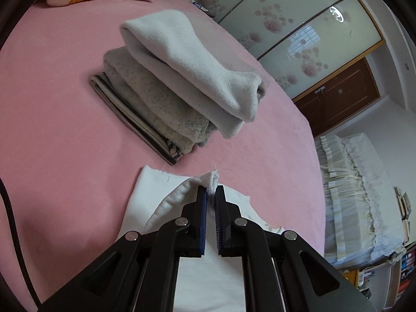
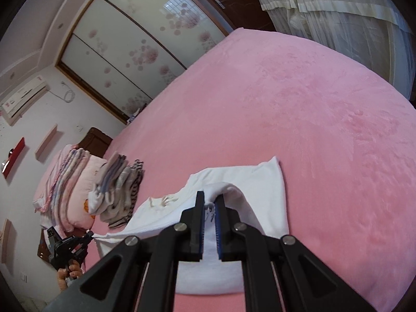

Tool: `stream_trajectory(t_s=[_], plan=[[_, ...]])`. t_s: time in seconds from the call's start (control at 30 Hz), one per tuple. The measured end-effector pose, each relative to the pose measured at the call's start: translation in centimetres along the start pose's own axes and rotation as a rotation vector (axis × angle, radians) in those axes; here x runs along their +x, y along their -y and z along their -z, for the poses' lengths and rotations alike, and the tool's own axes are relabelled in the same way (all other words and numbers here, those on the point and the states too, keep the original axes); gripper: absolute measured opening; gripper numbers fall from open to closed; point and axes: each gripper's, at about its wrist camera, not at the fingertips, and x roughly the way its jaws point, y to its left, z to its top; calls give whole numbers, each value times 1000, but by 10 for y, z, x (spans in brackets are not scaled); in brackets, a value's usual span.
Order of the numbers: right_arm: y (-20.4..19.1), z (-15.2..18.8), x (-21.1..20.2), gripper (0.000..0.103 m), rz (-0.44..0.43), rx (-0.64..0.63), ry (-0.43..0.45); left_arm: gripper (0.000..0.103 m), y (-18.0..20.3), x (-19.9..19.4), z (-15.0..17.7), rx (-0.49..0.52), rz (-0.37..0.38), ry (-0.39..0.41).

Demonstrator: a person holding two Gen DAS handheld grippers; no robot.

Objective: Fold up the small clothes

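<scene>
White garment [image 2: 270,184] pinched by two grippers; one folded stack [image 1: 166,88].

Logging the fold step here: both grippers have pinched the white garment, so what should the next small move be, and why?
Probably carry both pinched corners forward over the part of the white garment lying flat on the pink bed, then lower them. The left gripper and right gripper are each shut on a lifted edge, so the fold is only half made.

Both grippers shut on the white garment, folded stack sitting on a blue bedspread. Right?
Not quite: the bedspread is pink, not blue, as the left wrist view shows. The rest holds: left gripper and right gripper are shut on the white garment, and the folded stack sits on the bedspread.
</scene>
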Motion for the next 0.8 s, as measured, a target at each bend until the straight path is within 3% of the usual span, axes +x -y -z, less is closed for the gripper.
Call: stream_trajectory(t_s=[0.27,0.67,0.8], plan=[[19,-16,67,6,84,16,-62,4,-7,65,-8,-10,-95,-28],[26,-25,111,6,151,24,-82,2,-17,91,-15,-30,-158,19],[30,-22,123,7,180,35,-107,2,-15,90,-11,9,-161,20]])
